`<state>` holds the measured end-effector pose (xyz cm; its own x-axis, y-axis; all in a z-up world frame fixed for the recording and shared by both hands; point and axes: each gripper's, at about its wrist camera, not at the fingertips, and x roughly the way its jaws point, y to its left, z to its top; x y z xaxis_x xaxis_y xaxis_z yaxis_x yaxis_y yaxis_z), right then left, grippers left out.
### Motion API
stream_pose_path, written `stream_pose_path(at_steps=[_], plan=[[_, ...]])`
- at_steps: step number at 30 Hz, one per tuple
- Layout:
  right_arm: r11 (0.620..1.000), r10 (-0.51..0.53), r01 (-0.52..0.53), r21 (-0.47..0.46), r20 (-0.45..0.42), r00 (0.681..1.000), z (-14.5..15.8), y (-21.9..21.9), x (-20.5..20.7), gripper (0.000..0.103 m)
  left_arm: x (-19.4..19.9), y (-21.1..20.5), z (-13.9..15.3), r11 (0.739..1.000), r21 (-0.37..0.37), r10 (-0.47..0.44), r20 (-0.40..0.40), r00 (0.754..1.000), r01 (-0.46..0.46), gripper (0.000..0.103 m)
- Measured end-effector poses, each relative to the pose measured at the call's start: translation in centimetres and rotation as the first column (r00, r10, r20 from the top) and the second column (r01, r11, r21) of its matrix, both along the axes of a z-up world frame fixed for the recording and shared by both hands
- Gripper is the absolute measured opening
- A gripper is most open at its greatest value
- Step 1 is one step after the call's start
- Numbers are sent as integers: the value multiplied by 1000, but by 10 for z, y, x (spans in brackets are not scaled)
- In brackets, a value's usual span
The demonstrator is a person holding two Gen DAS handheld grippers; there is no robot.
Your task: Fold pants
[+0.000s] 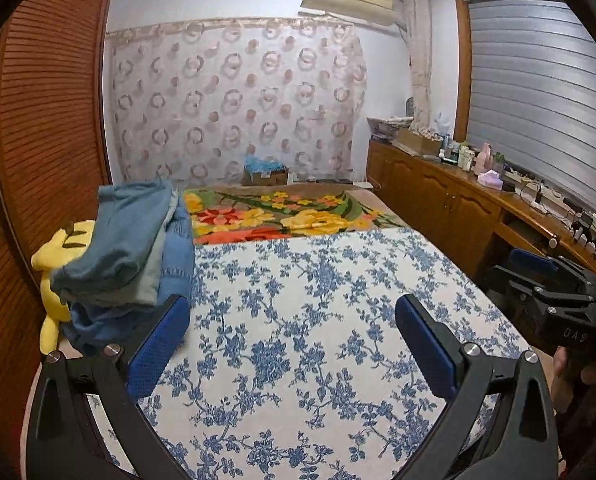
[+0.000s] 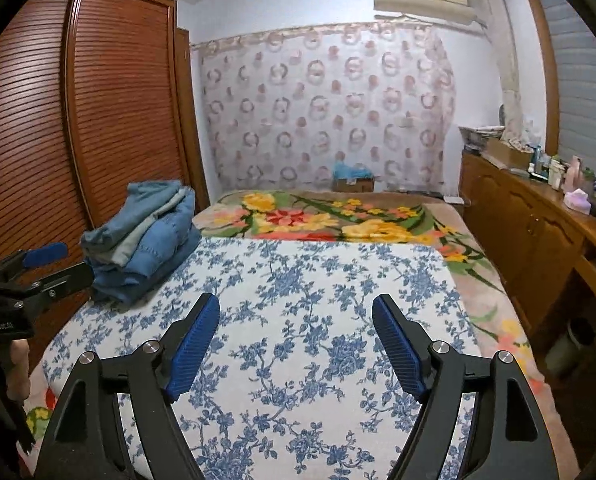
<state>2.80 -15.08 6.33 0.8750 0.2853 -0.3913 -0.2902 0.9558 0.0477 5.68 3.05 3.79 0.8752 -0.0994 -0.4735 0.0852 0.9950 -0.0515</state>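
Note:
A pile of folded blue denim pants (image 1: 134, 256) sits at the left edge of the bed on the blue-flowered white cloth (image 1: 317, 320); the pile also shows in the right wrist view (image 2: 142, 240). My left gripper (image 1: 292, 312) is open and empty, held above the cloth just right of the pile. My right gripper (image 2: 296, 312) is open and empty over the middle of the cloth (image 2: 317, 320). Each gripper shows at the edge of the other's view: the right gripper (image 1: 557, 284) and the left gripper (image 2: 38, 268).
A yellow plush toy (image 1: 58, 256) lies behind the pile by the brown slatted wardrobe (image 1: 46, 120). A flowered blanket (image 1: 290, 216) covers the far bed. A wooden sideboard (image 1: 457, 196) with bottles runs along the right. A cardboard box (image 1: 268, 174) stands by the curtain.

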Motion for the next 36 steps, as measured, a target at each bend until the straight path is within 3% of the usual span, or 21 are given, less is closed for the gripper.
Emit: stream_pose_path(at_steps=[15, 36], plan=[[999, -33, 32, 13, 83, 996, 2, 0, -20, 80, -30, 4, 23, 999, 22, 23, 75, 997, -24, 103], [999, -35, 35, 8, 89, 995, -2, -5, -18, 80, -31, 4, 23, 999, 23, 28, 75, 997, -30, 103]])
